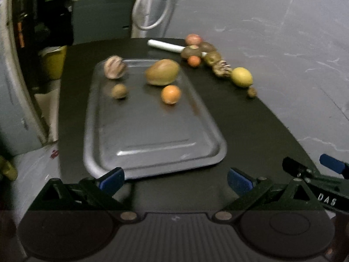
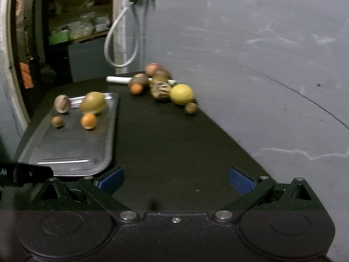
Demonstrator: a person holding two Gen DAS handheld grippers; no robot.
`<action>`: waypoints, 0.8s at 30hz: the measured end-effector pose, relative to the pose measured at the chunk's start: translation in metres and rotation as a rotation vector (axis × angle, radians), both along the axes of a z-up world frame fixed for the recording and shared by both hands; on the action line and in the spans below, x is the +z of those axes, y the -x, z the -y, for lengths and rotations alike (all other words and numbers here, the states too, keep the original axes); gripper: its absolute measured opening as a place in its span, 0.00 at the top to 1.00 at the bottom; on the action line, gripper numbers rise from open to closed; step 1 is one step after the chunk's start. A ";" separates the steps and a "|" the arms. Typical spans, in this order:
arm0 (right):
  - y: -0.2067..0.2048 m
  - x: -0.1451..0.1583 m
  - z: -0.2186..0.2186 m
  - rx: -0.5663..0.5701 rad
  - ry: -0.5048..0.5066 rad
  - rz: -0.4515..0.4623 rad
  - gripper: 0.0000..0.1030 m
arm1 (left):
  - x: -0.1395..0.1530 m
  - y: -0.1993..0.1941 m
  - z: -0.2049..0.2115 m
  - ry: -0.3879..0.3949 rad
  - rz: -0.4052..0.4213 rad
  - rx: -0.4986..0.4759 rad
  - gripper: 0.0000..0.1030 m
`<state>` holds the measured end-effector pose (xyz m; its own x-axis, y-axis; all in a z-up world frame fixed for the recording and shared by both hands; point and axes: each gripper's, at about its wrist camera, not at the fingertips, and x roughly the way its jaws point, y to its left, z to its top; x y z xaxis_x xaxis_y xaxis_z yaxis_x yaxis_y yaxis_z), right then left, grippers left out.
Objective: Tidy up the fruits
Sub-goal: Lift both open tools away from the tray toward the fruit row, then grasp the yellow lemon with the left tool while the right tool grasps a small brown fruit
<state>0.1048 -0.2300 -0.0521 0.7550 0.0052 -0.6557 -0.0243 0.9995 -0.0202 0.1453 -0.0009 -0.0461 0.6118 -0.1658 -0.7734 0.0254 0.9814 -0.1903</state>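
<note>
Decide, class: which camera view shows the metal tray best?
The left wrist view. There the whole tray lies almost straight ahead, with all its rim and four fruits on it in view. The right wrist view shows the same tray slanted at the left side, its near corner hidden behind the other tool.

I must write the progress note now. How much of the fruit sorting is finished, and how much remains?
Done: four fruits lie on the metal tray: a mango, an orange, a striped fruit and a small brown fruit.
In hand: nothing; the left claw and right claw are both open and empty.
Left: the fruit pile with the yellow lemon on the black table.
</note>
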 end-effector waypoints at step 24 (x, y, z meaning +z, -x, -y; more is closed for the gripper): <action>-0.163 -0.031 0.013 0.025 -0.019 0.017 0.09 | 0.024 -0.229 0.130 -0.247 0.276 -0.612 0.01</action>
